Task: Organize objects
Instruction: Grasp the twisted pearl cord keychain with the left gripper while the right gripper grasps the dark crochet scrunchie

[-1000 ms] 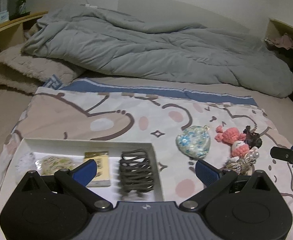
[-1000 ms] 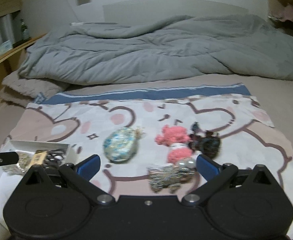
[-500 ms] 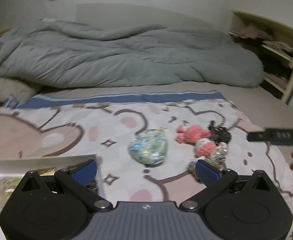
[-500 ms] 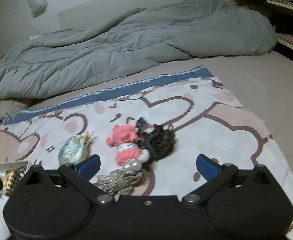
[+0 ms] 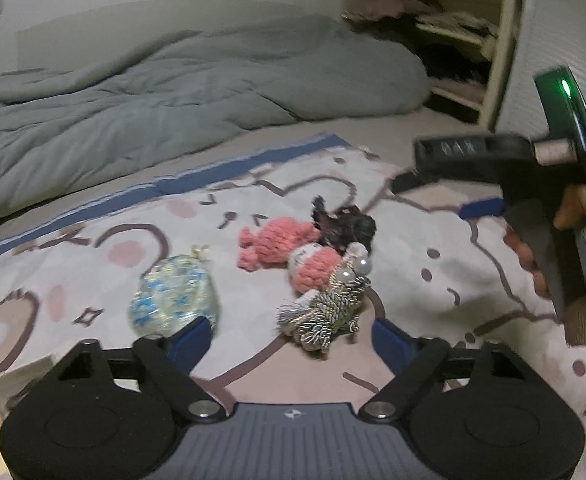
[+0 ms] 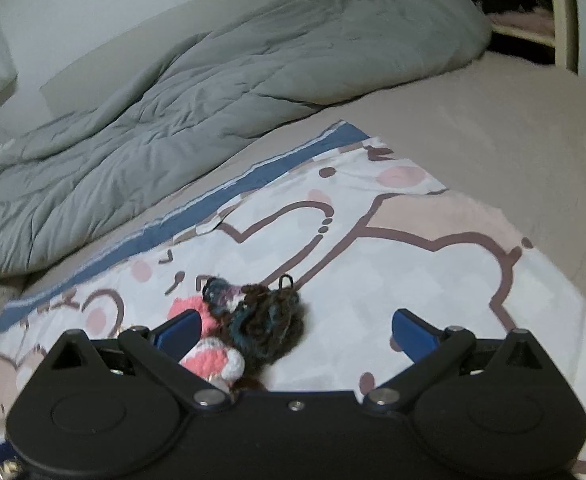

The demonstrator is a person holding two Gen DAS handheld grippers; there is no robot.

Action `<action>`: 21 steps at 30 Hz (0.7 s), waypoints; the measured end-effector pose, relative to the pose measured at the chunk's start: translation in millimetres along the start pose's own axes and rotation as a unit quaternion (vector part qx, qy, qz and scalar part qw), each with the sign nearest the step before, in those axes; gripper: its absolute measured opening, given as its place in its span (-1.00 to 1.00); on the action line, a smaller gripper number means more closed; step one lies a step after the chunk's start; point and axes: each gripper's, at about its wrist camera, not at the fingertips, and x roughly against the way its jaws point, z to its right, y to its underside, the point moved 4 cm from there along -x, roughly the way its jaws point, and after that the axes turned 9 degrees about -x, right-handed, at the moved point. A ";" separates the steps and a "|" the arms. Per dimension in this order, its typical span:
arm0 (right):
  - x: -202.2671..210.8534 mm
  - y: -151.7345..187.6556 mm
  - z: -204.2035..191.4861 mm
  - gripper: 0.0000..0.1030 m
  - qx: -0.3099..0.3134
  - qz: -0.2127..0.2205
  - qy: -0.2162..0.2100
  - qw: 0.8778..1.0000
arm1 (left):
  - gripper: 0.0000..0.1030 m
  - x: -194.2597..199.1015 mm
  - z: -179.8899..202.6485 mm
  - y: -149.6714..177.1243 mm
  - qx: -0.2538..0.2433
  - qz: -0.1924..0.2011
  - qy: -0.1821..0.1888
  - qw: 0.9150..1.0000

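Small objects lie on the patterned sheet [image 5: 433, 264]: a blue-white pouch [image 5: 173, 300], a pink crochet doll [image 5: 289, 250], a dark yarn scrunchie [image 5: 345, 228] and a striped tassel charm with pearls [image 5: 325, 308]. My left gripper [image 5: 293, 336] is open and empty, its fingers either side of the tassel charm and just short of it. My right gripper [image 6: 295, 330] is open and empty, with the dark scrunchie [image 6: 265, 320] between its fingers and the pink doll [image 6: 209, 354] by its left finger. The right gripper also shows in the left wrist view [image 5: 445, 188], hand-held.
A grey duvet [image 5: 153, 96] is piled across the far side of the bed. A corner of the white tray [image 5: 1, 380] shows at lower left. An open shelf with clutter [image 5: 445, 40] stands at the back right. A beige sheet [image 6: 493, 140] lies beyond the patterned one.
Both grippers have swung right, away from the tray and toward the pile of objects. The tray has nearly left the left view. The right gripper has closed in over the dark scrunchie.
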 end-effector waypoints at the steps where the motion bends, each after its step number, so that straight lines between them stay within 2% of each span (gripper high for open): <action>1: -3.1 -0.9 1.5 0.91 -0.008 0.000 -0.004 1.000 | 0.55 -6.6 1.7 -0.9 -0.010 -0.002 0.005 1.000; 3: -12.7 -2.6 4.2 0.78 -0.030 -0.005 -0.014 0.999 | 0.53 -18.3 5.7 -2.1 -0.032 -0.006 0.016 0.999; 6: -25.2 -3.0 6.2 0.73 -0.052 -0.011 -0.022 0.998 | 0.48 -35.6 11.2 -5.4 -0.066 -0.010 0.034 0.997; 8: -31.9 -1.4 3.6 0.70 -0.046 -0.012 -0.030 0.998 | 0.46 -46.3 14.6 -8.5 -0.082 -0.012 0.046 0.995; 13: -45.9 2.9 -3.8 0.65 -0.019 -0.014 -0.042 0.999 | 0.22 -71.8 23.1 -13.4 -0.119 -0.030 0.083 0.989; 16: -56.0 6.8 -7.9 0.64 -0.004 -0.024 -0.048 0.999 | 0.19 -83.5 26.2 -14.5 -0.135 -0.039 0.093 0.986; 21: -72.5 16.5 -12.7 0.63 0.008 -0.049 -0.035 0.998 | 0.18 -101.1 28.7 -13.3 -0.157 -0.055 0.102 0.981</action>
